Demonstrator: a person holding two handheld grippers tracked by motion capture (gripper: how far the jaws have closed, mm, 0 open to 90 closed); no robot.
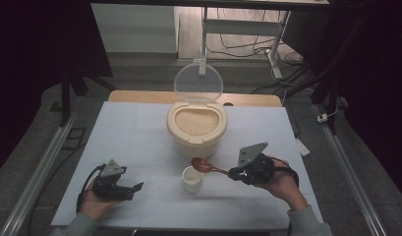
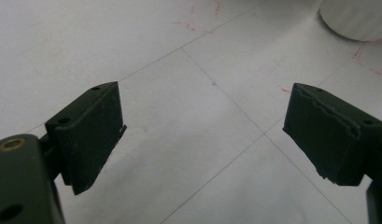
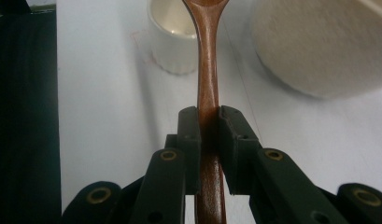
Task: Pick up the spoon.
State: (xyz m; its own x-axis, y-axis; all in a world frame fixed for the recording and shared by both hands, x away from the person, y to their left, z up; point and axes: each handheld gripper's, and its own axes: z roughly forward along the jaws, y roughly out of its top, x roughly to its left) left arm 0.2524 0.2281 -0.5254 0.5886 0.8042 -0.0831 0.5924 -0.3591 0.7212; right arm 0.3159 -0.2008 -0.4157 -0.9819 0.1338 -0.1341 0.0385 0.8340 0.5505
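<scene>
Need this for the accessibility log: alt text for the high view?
The right tongs hold a brown wooden spoon by its handle, its bowl above a small white cup on a white table. Behind it stands an open cream container of rice, lid up; the left tongs rest open.

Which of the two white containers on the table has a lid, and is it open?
The big rice bin behind the small cup: its clear lid stands raised, showing the rice. The cup has no lid.
</scene>
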